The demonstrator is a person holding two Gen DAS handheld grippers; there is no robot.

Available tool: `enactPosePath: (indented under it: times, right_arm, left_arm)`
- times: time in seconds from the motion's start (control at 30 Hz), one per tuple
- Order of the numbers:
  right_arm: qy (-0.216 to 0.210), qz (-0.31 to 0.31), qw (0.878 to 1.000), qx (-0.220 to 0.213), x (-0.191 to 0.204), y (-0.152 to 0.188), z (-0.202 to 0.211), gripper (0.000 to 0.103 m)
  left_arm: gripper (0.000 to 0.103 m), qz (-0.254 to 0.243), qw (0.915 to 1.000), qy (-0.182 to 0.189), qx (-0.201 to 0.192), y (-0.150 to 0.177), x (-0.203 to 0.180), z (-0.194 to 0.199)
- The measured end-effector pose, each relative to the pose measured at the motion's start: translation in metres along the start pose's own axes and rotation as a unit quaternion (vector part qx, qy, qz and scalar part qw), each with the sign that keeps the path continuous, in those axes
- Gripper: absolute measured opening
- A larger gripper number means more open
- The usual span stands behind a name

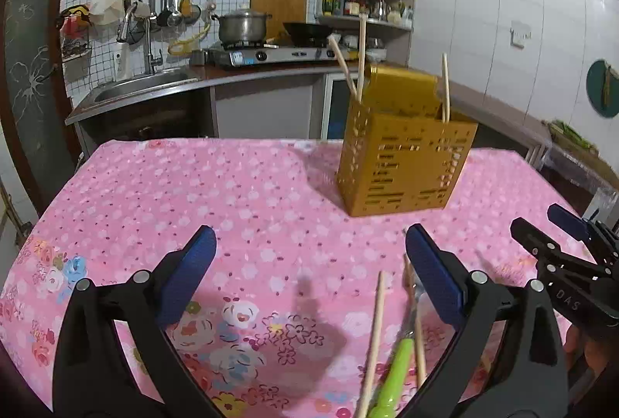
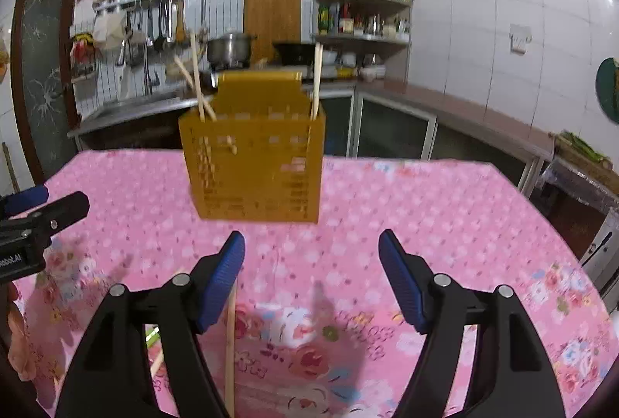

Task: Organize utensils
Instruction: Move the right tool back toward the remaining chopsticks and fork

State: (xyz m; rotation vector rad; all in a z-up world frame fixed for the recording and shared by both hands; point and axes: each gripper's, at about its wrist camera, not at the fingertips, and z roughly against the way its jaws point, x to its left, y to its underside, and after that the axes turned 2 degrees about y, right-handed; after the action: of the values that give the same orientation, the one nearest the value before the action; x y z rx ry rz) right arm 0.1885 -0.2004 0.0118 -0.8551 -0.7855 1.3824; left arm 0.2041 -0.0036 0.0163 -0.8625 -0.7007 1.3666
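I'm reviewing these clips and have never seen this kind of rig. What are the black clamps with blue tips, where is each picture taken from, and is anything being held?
There is no robot arm: a person holds a two-finger clamp in each hand, and a fisheye camera on each looks forward along its fingers. One picture is from the left gripper, the other from the right gripper; each also glimpses the other at its edge. Both are open and hold nothing. On the table's pink floral cloth stands a yellow perforated utensil holder with three chopsticks sticking out. Loose on the cloth near the grippers lie two more chopsticks and a green-handled utensil; its head is blurred, so I cannot name it.
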Motion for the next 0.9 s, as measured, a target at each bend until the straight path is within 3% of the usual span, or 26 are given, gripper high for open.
enactPosePath:
  times: [0.17,0.23,0.27,0.4,0.53,0.8,0.9]
  right_arm:
    - [-0.015,0.01,0.998,0.052,0.01,0.012,-0.022,0.068]
    - [-0.018,0.023,0.997,0.073,0.018,0.017,-0.029,0.056]
    - [-0.022,0.028,0.996,0.085,0.02,0.019,-0.033,0.054]
    - [-0.04,0.029,0.991,0.127,0.027,0.025,-0.046,0.046]
    - [-0.049,0.033,0.986,0.156,0.036,0.029,-0.057,0.04]
    - [-0.054,0.041,0.98,0.186,0.047,0.032,-0.071,0.039]
    - [-0.057,0.032,0.98,0.187,0.045,0.029,-0.076,0.035]
  left_arm:
    - [0.089,-0.006,0.9992,0.013,0.037,0.007,0.0,-0.017]
    - [0.083,-0.007,0.9981,0.023,0.057,0.01,-0.003,-0.024]
    - [0.078,-0.01,0.9972,0.031,0.068,0.013,-0.005,-0.027]
    - [0.074,-0.024,0.9936,0.046,0.1,0.02,-0.015,-0.037]
    - [0.06,-0.038,0.9896,0.056,0.127,0.025,-0.022,-0.047]
    - [0.048,-0.055,0.9803,0.066,0.178,0.035,-0.034,-0.067]
    - [0.036,-0.056,0.9777,0.068,0.191,0.036,-0.035,-0.074]
